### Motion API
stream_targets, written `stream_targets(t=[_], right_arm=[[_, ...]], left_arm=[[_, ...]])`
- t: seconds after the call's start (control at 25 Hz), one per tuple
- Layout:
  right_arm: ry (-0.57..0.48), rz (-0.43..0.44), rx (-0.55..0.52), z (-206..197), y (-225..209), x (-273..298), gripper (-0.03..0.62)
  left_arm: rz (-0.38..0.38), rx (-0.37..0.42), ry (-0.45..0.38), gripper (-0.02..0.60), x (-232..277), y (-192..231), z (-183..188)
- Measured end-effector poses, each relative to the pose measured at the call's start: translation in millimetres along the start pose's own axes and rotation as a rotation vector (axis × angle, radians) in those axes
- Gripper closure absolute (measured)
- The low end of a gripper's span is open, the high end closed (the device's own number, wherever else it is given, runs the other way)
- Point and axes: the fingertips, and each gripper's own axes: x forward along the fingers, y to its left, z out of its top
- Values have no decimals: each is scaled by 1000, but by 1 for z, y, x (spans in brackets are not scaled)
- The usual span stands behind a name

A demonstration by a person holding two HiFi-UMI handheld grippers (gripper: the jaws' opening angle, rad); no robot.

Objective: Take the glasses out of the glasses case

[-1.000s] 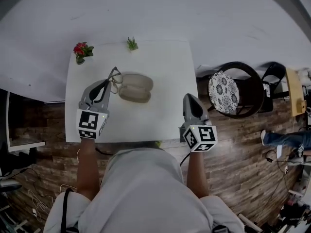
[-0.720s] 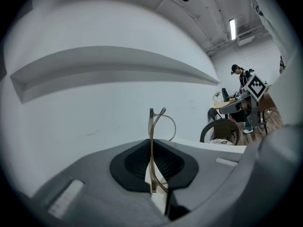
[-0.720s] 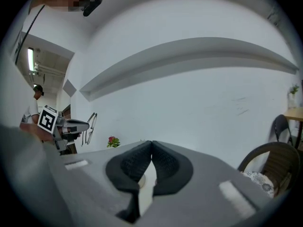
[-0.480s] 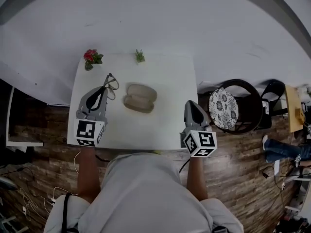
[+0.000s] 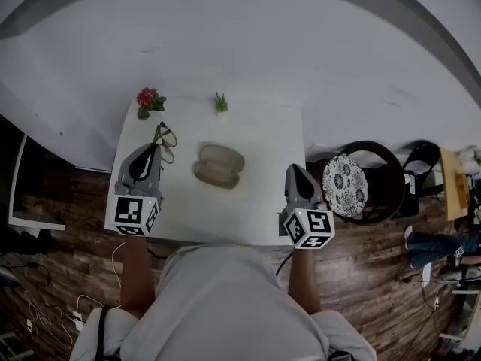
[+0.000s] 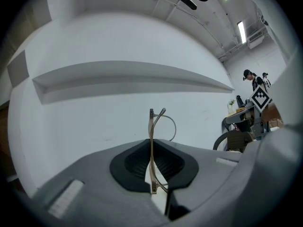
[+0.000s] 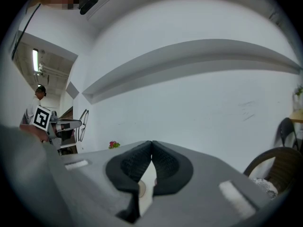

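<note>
Head view: a smooth, tan, oval glasses case [image 5: 219,165] lies on the white desk [image 5: 263,138]. Left of it, the left gripper [image 5: 155,149] holds thin wire-framed glasses [image 5: 164,135], farther from the case than a second ago.

Left gripper view: ribbed black fingers [image 6: 135,162] pinch one slim temple.

Right gripper view: the right gripper [image 7: 151,161] has its fingers closed on nothing.

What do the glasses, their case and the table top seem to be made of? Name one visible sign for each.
Glasses: thin tan arms and wire-fine rims, probably metal, possibly slim plastic.
Glasses case: dull beige-grey, rounded shell with no shine, perhaps fabric or faux leather; too small to settle.
Table: flat, even white, likely laminate or painted board.
</note>
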Motion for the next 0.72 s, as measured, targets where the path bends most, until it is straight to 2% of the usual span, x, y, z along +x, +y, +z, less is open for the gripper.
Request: stream_targets(t=[0.72], right_arm=[[-1,-31,1,6,-20,7,591]], left_arm=[[43,-37,-45,558,7,8,11]])
